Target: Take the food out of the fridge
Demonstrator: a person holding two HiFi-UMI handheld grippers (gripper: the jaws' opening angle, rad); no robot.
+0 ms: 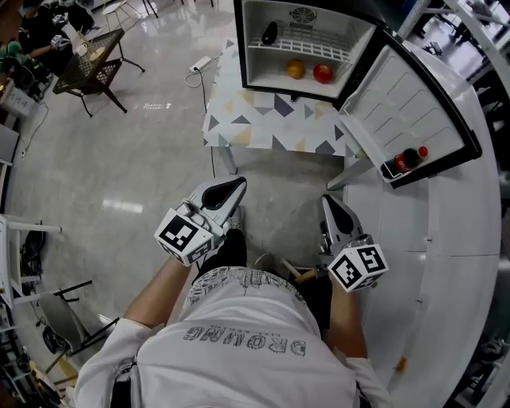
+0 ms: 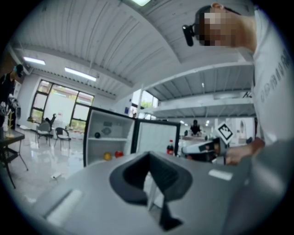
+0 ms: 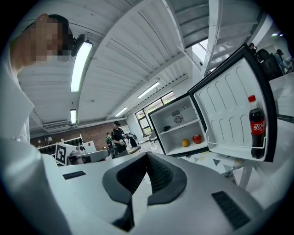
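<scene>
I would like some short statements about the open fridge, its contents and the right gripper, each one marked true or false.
1. The door of the small white fridge stands open. True.
2. The round orange fruit lies in the door. False: it sits on the fridge floor, beside the round red fruit.
3. The dark cola bottle with a red cap is in the door. True.
4. The right gripper holds the red fruit. False: its fingers are shut and empty.
</scene>
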